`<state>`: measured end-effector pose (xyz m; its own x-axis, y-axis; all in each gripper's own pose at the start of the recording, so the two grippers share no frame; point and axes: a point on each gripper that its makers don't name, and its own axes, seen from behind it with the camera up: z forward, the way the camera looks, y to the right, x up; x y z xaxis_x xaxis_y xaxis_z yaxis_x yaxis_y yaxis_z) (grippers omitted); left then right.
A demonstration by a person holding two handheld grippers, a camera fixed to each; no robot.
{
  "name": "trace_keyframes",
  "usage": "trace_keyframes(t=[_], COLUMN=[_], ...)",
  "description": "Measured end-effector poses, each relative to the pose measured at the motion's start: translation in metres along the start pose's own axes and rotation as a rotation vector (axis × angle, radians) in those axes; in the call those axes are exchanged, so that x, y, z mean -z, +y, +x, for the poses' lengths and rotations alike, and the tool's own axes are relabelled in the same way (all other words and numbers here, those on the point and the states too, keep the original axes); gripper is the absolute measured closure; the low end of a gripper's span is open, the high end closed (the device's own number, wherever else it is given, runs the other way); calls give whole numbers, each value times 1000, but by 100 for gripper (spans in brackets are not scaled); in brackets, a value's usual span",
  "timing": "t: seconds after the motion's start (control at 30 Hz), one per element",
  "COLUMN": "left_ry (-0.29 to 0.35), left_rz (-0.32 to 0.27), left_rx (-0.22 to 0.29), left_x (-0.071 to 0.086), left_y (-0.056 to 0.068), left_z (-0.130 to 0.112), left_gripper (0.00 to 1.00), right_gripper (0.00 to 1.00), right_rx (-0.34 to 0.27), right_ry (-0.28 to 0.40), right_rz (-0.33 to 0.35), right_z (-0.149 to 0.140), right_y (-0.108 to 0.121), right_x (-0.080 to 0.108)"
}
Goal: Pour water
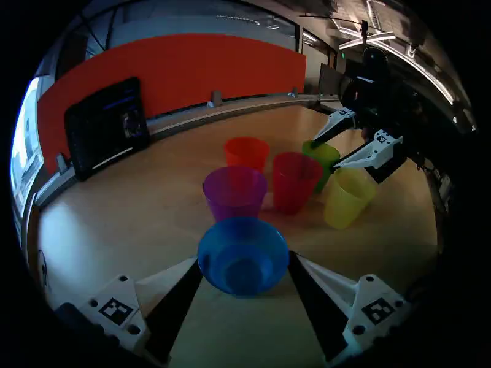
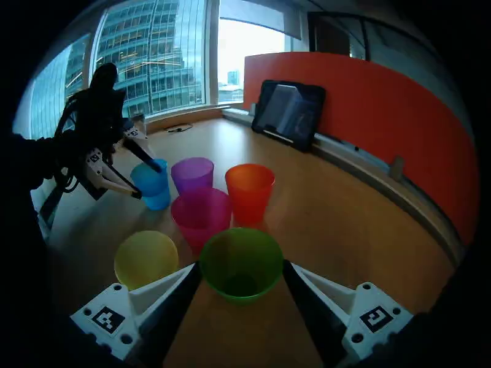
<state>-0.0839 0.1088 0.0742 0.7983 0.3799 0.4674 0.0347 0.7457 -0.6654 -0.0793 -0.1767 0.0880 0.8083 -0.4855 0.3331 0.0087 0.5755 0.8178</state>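
Risk first: I've got two cups in hand on opposite sides of one tight cluster, and that's where this goes wrong. My left gripper has its fingers pinching the blue cup by its walls. My right gripper has its fingers pinching the green cup the same way. Both cups look like thin, tapered plastic. Squeeze too hard and a wall could buckle; too soft and a cup could slide through the grip as I tilt.

The green cup is close beside the red cup and the yellow cup; touching or not, I can't tell. Lift it crooked and either neighbour could tip. The blue cup sits just in front of the purple cup, so same hazard there. The orange cup stands on the far side of the purple cup. The grippers face each other across the bench, so bringing both in to pour could clash them above the cluster.

Contents now. Down inside the blue cup there's a paler disc at the bottom, and I can't tell if that's water or bare base. The green cup's bottom is dark, with nothing I'd call water. The rest I can't judge. If the pouring cup is fuller than I think, a quick tilt could put water on the bench.
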Motion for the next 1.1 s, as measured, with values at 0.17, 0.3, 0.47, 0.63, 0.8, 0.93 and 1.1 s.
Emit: trace_keyframes(t=[0.17, 0.3, 0.47, 0.63, 0.8, 0.93, 1.1], left_ry=[-7, -6, -11, -12, -13, -14, -13], left_rz=[-4, -3, 2, -1, -2, -2, -1], left_rx=[-1, 0, 4, 11, 13, 12, 13], left_x=[-2, -3, -4, -4, -4, -3, -3], left_y=[0, 0, -3, -3, -2, -2, -2], left_z=[0, 0, 0, 0, 0, 0, 0], left_gripper=[4, 5, 13, 13, 13, 14, 14], right_gripper=[0, 0, 0, 0, 4, 6, 6], right_rx=[2, 5, 7, 8, 11, 16, 25], right_ry=[-1, -1, -3, -2, 0, 0, 6], right_rz=[4, 5, 3, 2, -3, -4, -11], right_z=[2, 1, 1, 2, 2, 3, 4], right_y=[-1, -1, -1, -1, 0, -1, -1], right_x=[-3, -4, -5, -5, -6, -6, -2])
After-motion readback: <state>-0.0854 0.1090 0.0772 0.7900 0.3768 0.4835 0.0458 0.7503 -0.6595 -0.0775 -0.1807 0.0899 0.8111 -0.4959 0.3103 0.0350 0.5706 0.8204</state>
